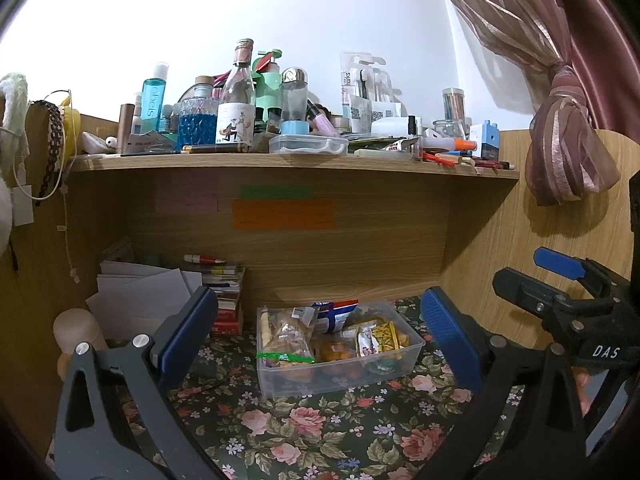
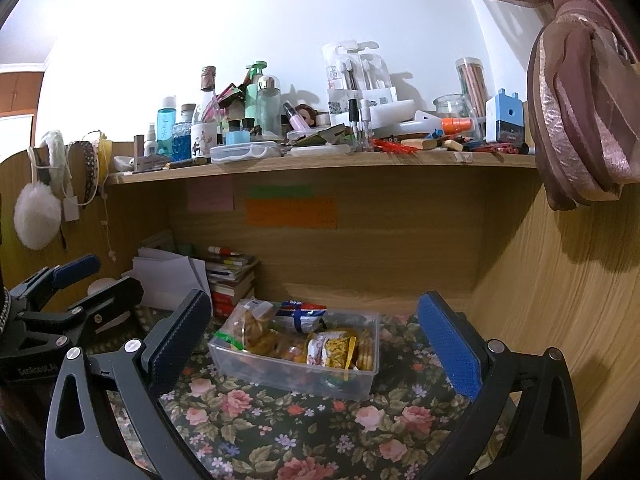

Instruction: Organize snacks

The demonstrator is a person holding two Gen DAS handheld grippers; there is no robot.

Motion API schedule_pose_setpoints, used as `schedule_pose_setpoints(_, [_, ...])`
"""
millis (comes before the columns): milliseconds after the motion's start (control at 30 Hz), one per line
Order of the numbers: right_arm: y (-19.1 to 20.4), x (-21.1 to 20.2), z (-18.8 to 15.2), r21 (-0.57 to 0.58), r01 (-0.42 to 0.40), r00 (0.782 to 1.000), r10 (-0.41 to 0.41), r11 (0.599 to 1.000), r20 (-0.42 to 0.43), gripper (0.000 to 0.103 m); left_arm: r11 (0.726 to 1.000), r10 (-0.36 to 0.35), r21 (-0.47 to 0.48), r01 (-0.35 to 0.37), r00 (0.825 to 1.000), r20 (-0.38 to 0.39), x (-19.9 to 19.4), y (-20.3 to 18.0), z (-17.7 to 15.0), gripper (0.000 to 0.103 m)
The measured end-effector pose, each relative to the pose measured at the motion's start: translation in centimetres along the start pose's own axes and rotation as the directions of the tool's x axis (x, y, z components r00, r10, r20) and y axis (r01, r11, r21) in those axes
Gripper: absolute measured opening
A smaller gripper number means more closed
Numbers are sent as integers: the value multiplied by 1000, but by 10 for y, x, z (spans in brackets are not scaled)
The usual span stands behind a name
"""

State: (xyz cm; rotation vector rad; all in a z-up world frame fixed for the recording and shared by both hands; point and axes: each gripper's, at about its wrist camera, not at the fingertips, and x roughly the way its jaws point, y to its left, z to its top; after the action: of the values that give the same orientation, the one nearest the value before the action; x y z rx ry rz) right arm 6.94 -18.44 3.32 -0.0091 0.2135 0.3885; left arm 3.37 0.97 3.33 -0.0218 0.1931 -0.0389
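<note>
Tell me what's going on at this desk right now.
A person holds two grippers over a floral tablecloth. The left gripper and right gripper are both open and empty, short of a clear plastic bin already filled with snack packets. Nothing is being gripped at this moment.

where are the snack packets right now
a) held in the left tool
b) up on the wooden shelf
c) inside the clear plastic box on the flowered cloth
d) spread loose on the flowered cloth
c: the snack packets sit inside the clear plastic box on the flowered cloth, and both the left tool and the right tool are open and hold nothing.
</note>
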Motion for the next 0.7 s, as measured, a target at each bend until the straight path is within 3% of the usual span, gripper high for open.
schedule_pose_setpoints(700, [3, 2, -1, 2, -2, 1000, 2, 1000, -3, 103, 1000, 8, -13, -8, 1000, -2, 0, -5, 1, 103])
